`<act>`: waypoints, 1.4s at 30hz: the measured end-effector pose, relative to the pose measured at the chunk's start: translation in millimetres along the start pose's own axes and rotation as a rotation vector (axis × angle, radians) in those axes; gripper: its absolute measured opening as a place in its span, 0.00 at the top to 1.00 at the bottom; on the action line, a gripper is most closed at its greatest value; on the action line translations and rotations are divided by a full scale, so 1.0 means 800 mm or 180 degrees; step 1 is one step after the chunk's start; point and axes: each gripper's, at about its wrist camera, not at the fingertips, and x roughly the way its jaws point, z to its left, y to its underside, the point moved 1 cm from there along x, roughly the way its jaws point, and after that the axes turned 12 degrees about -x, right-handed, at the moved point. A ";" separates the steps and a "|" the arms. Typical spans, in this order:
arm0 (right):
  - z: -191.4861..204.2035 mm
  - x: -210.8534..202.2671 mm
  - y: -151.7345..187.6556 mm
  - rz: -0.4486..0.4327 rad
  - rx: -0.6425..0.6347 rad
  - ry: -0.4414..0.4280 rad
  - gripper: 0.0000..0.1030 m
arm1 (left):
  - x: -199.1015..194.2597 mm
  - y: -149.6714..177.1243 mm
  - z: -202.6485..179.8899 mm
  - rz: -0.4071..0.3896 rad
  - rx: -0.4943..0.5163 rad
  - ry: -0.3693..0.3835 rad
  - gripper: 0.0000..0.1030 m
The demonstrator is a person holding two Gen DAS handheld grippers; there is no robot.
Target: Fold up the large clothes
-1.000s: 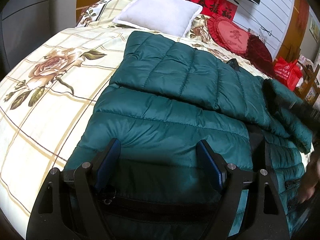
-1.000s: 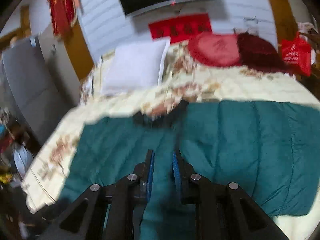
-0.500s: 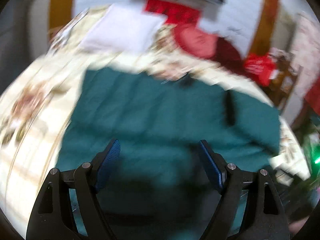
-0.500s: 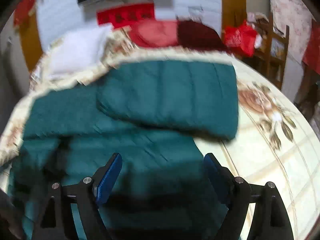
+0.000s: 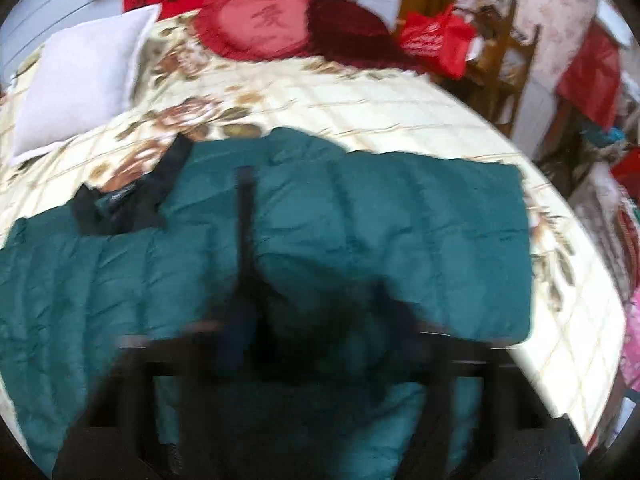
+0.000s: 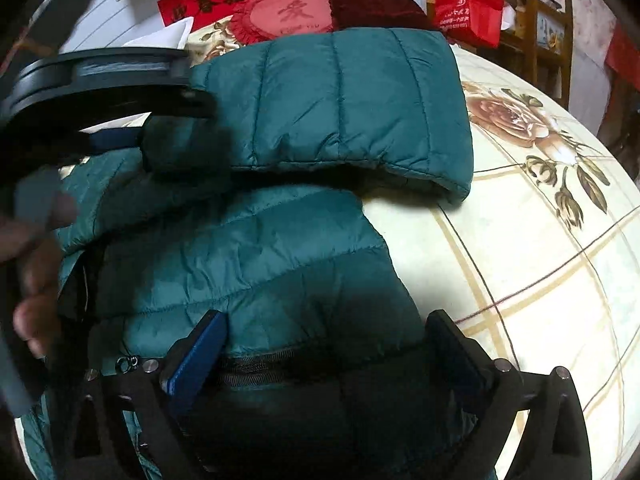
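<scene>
A dark green quilted puffer jacket (image 5: 360, 240) lies spread on the floral bedspread, its black collar (image 5: 132, 204) at the left. My left gripper (image 5: 320, 332) is heavily blurred over the jacket; its jaws look spread wide, nothing between them. In the right wrist view the jacket (image 6: 248, 256) lies with one sleeve (image 6: 352, 100) folded across its top. My right gripper (image 6: 324, 356) is open, its fingers straddling the jacket's hem just above the fabric. The left gripper (image 6: 160, 120) shows there at upper left, over the sleeve's cuff end.
The floral bedspread (image 6: 540, 240) extends to the right. A white pillow (image 5: 80, 76), a red heart cushion (image 5: 256, 24) and a dark red cushion (image 5: 352, 28) lie at the bed's head. A red bag (image 5: 436, 40) and wooden chair (image 5: 500, 60) stand beside the bed.
The right gripper opened and dropped low over the jacket's hem. The left gripper swung right across the jacket. The sleeve now lies folded across the jacket body.
</scene>
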 end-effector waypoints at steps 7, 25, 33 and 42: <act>0.000 0.001 0.001 0.0003 0.0023 0.0015 0.03 | -0.095 -0.008 0.023 -0.0531 -0.0233 0.0306 0.95; 0.008 -0.024 -0.003 -0.0202 0.0114 0.0121 0.04 | -0.185 0.067 0.323 -0.0571 -0.1313 -0.0467 0.94; 0.065 -0.090 -0.091 -0.1341 -0.0725 0.0067 0.04 | -0.239 0.076 0.329 -0.1254 -0.1648 -0.0619 0.94; 0.107 0.044 -0.154 -0.0599 -0.1226 -0.0914 0.07 | -0.109 0.058 0.295 -0.0496 -0.1167 -0.1161 0.93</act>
